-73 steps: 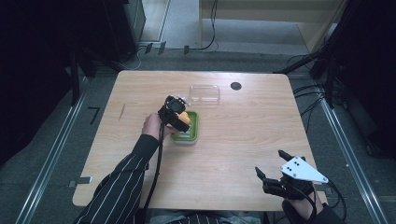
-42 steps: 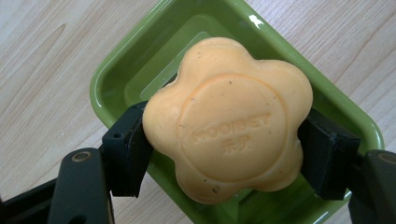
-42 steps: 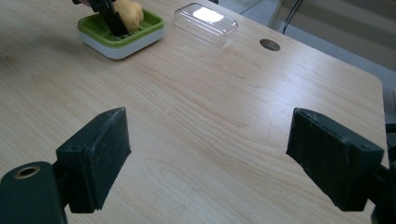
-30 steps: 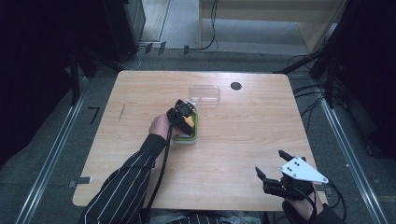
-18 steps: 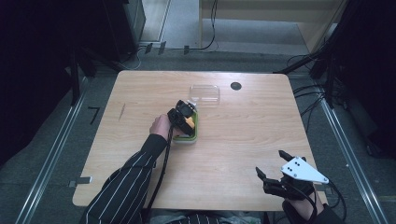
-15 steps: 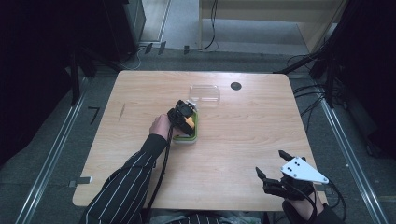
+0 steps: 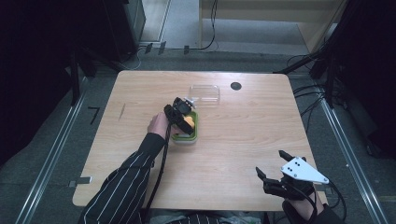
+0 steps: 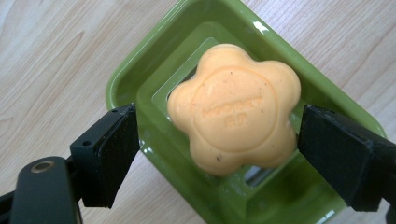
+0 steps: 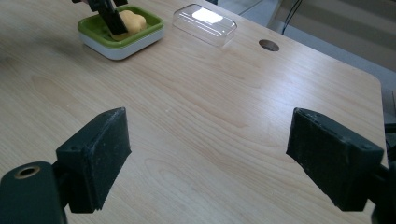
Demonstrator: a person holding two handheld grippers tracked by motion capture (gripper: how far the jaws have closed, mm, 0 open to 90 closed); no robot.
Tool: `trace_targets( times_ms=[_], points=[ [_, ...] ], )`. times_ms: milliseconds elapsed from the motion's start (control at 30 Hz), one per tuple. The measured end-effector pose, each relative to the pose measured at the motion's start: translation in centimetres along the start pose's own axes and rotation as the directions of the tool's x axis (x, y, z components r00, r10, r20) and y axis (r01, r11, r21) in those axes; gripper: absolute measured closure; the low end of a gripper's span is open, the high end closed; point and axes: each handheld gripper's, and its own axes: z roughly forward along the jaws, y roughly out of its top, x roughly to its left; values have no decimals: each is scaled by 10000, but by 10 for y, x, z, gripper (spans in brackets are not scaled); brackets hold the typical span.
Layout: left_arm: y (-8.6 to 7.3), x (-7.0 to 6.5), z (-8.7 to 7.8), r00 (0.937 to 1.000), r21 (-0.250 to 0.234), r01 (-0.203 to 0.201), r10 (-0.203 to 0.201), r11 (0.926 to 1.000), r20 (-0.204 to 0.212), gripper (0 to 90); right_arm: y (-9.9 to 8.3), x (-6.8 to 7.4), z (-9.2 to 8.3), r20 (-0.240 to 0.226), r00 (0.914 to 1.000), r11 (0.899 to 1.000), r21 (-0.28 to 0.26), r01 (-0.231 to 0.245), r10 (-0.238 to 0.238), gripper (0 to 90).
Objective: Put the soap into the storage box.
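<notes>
An orange flower-shaped soap [image 8: 236,107] lies in a green soap dish [image 8: 126,79] near the middle of the table. My left gripper [image 8: 219,135] points down over the dish, and its jaws have just been opening. The soap sits between them with a gap at the left pad. In the high view the left gripper [image 7: 183,112] hides part of the soap [image 7: 188,122] and dish [image 7: 197,133]. My right gripper [image 7: 271,164] rests open at the table's front right edge, holding nothing. In its own view the right gripper [image 9: 208,149] faces the far dish [image 9: 116,44].
A clear plastic lid [image 7: 204,93] lies just behind the dish, toward the table's far edge. A round cable hole [image 7: 236,86] sits to its right. Bare wood stretches between the dish and the right gripper. Dark floor and cables surround the table.
The left gripper shifted slightly right with the soap, over the dish, and then stayed there. The right gripper has not moved.
</notes>
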Motion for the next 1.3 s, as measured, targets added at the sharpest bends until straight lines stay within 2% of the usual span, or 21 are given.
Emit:
trace_targets(
  times_ms=[100, 233, 400, 533, 800, 1133, 1300],
  points=[
    [-1, 0, -7, 9999, 117, 18, -16, 9999, -115, 88, 0, 0, 0, 15, 10000, 10000, -6, -13, 13, 136],
    [-4, 0, -14, 9999, 88, 118, -118, 9999, -8, 74, 0, 0, 0, 13, 10000, 10000, -1, -7, 7, 136],
    [-11, -2, -22, 9996, 63, 265, -265, 9996, -111, 32, 0, 0, 0, 20, 10000, 10000, -2, -6, 6, 136],
    [-18, -4, -27, 9994, 276, 325, -322, 9991, -95, 15, 0, 0, 0, 21, 10000, 10000, -17, 14, -14, 136],
    [-32, -6, -33, 9994, 746, 354, -354, 9966, -15, 0, 0, 1, -1, 29, 10000, 10000, -20, 14, -14, 136],
    [-54, -13, -47, 9985, 758, 534, -543, 9957, 92, 0, 0, 1, -1, 38, 10000, 10000, -15, 20, -20, 136],
    [-64, -17, -53, 9988, 934, 419, -440, 9948, 211, 0, 0, 1, 0, 61, 10000, 10000, 1, 28, -28, 136]
  ],
)
